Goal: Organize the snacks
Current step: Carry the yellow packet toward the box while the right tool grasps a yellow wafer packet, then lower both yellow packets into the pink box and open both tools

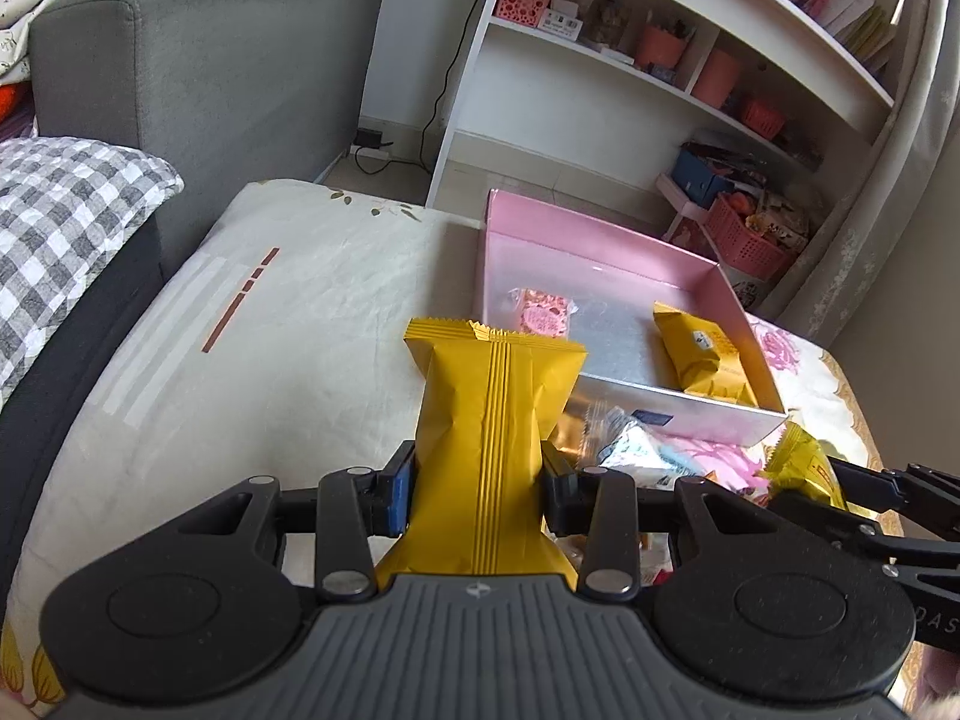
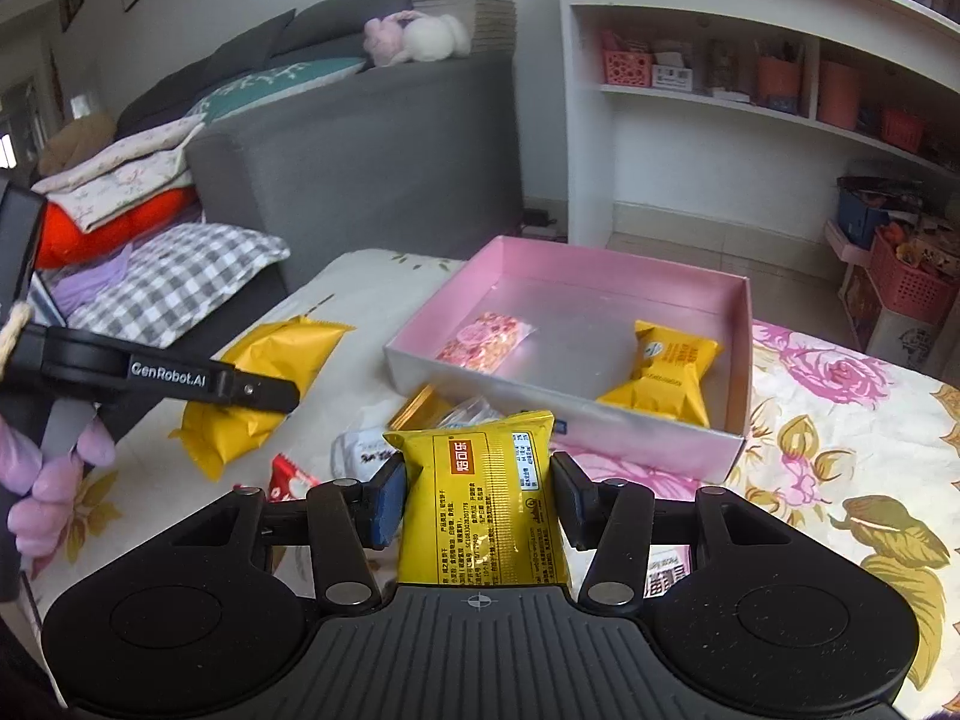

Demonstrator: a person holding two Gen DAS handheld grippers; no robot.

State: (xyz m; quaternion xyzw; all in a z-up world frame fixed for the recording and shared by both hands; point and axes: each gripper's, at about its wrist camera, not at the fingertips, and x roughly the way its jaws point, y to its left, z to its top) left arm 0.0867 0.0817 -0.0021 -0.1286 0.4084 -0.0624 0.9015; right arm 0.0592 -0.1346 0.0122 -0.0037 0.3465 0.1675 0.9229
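Living rm: grey sofa [image 1: 198, 60] behind, white shelf unit [image 2: 690, 138] at back, work surface = floral cloth [image 2: 840, 420] over a low table.

Pink box [image 1: 600, 252] sits open on the cloth, near both claws.

L gripper [image 1: 477, 480] pinches an orange-yellow snack pack [image 1: 492, 414] at its waist, pack upright, clear of the cloth, just short of the box's near-left corner.

R gripper [image 2: 477, 492] pinches a yellow printed packet [image 2: 486, 498], label side up, just short of the box's near wall.

Step in hand, as I judge: carry both to the box & drop in.
- Bring each over the rim before letting go; packs are puffy, light, may slide off a wall.
- Aim for bare floor: back & middle are free. Avoid landing on what's already in.
- Go one at a time if the claws crowd each other.

Count:
- In box: 2 — pink wrapped snack [image 2: 483, 339], yellow pack [image 2: 666, 372].
- Held: 2.
- Loose on cloth by near wall: white packet [image 2: 360, 450], red-white one [image 2: 288, 480], a clear-wrapped one, a gold edge; pile overlaps, so approx. 4, can't be sure.
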